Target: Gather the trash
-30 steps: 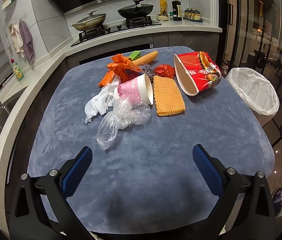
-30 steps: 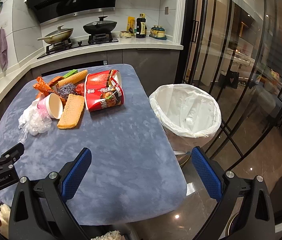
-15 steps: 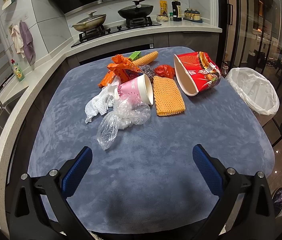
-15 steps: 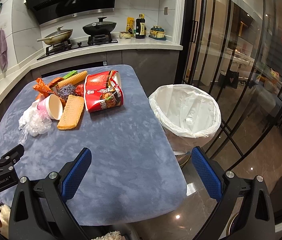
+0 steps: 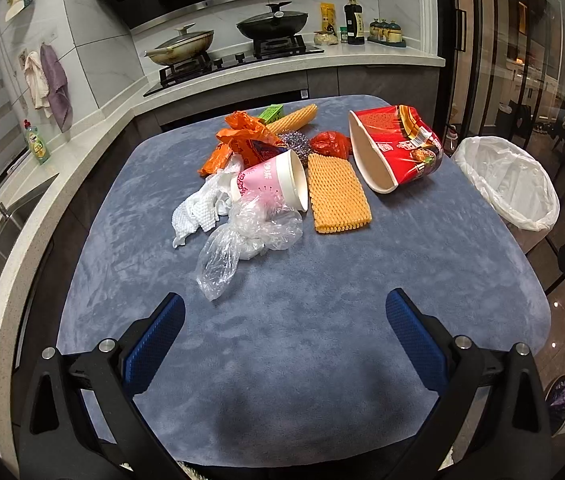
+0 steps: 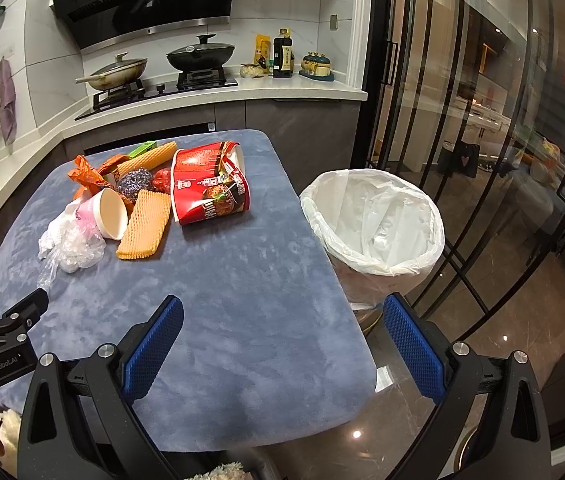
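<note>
Grey-blue cloth covers the table, and I count the litter at its far half from left to right: one white foam net, one clear plastic bag, one orange wrapper, one pink paper cup on its side, two yellow foam nets, one steel scourer, one red noodle tub. One lined bin stands right of the table. My left gripper and right gripper both hover spread wide, holding nothing.
</note>
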